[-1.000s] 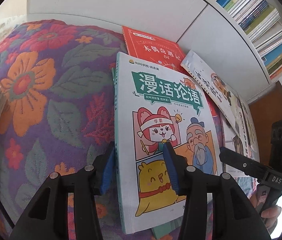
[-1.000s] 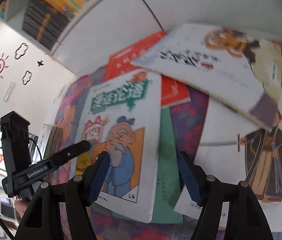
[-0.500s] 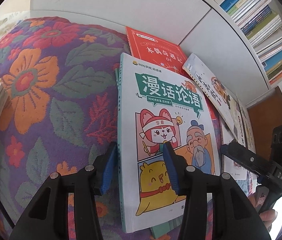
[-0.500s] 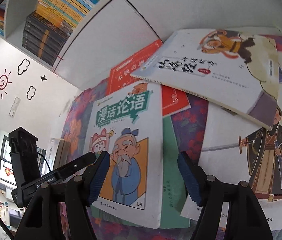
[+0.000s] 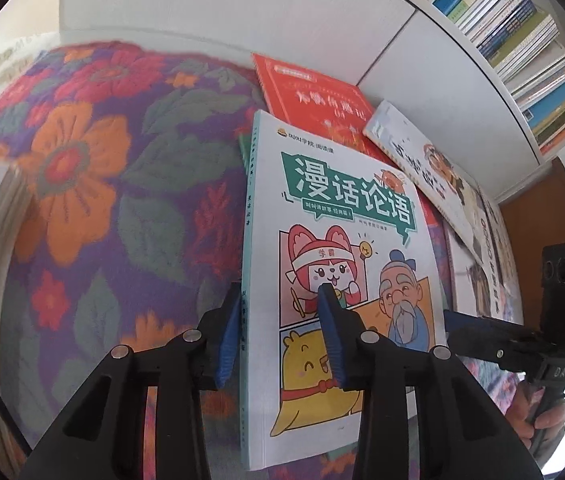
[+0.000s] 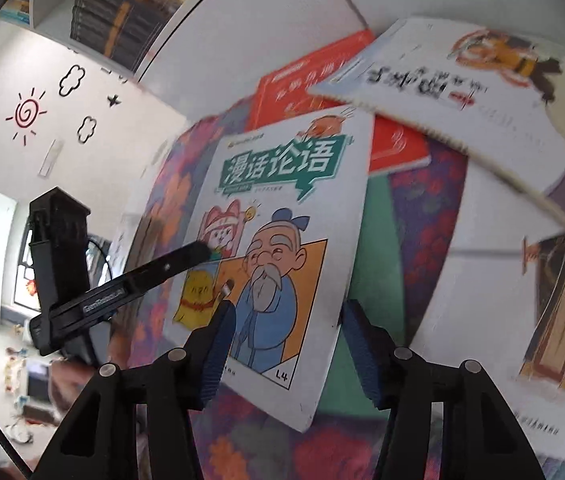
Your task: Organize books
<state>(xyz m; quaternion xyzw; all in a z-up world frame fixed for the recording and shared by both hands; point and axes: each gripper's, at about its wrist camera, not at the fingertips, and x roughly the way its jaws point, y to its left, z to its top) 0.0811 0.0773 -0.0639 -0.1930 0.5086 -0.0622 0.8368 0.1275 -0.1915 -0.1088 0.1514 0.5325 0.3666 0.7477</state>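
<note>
A thick woven cloth patterned with orange and red flowers, grey-green leaves and purple ground (image 5: 94, 184) covered the bench beneath both tools, and ahead of them rose a white cabinet front (image 5: 242, 16) with open shelves of stacked books (image 5: 522, 40) up to the right of the left gripper. Seen from the right wrist, a white wall bore a red spiral sun sticker (image 6: 26, 114) and black cloud outlines, up and to the left of that gripper. The white paperback comic book with a green title banner and cartoon figures (image 5: 342, 248) lay directly in front of the left gripper (image 5: 278, 332), whose blue-padded jaws were closing across the book's spine edge, one pad at the spine and the other resting on the cover. The right gripper (image 6: 288, 348) straddled the same book's opposite long edge, its jaws closing too, with the pads not yet pressed against it. Beyond the comic lay a red-orange paperback (image 5: 314, 96), partly under it; a pale illustrated book (image 6: 462, 88) sat ahead and right of the right gripper, and a green cover (image 6: 374, 240) showed beneath the comic. A hand (image 5: 538, 420) held the right tool's handle.
</note>
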